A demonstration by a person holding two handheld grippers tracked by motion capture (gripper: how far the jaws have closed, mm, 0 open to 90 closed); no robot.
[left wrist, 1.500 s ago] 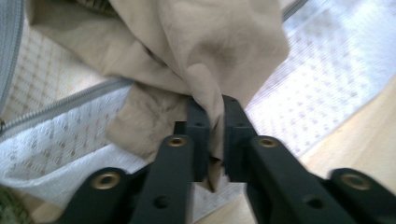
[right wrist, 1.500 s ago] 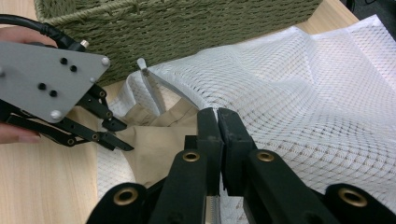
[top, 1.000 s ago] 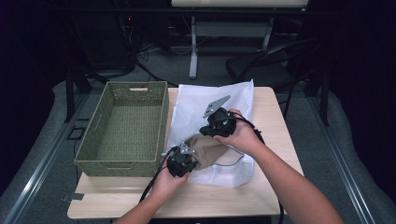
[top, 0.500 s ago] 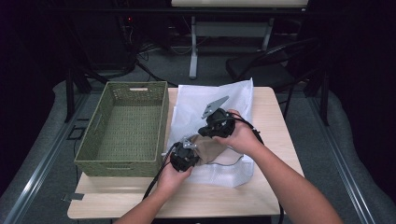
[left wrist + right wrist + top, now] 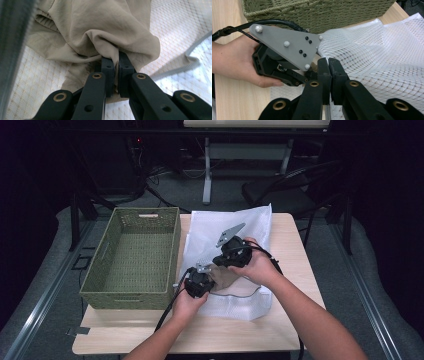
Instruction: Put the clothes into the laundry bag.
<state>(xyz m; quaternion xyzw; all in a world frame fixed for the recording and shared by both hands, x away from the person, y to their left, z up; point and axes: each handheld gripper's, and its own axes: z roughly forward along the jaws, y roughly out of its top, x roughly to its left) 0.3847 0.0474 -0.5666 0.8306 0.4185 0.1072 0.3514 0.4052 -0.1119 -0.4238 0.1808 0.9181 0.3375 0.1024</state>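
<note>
Left gripper (image 5: 113, 72) clamped on crumpled beige cloth garment (image 5: 100, 32), inside white mesh laundry bag (image 5: 235, 227) on wooden table (image 5: 295, 260). Right gripper (image 5: 329, 75) closed, apparently pinching mesh edge. Step, judged: stuffing garment into bag. Next: push deeper. Garment bunched, no clear long axis. Green woven basket (image 5: 100, 275) beside bag.

No readable text, label, brand, number or sign anywhere.
</note>
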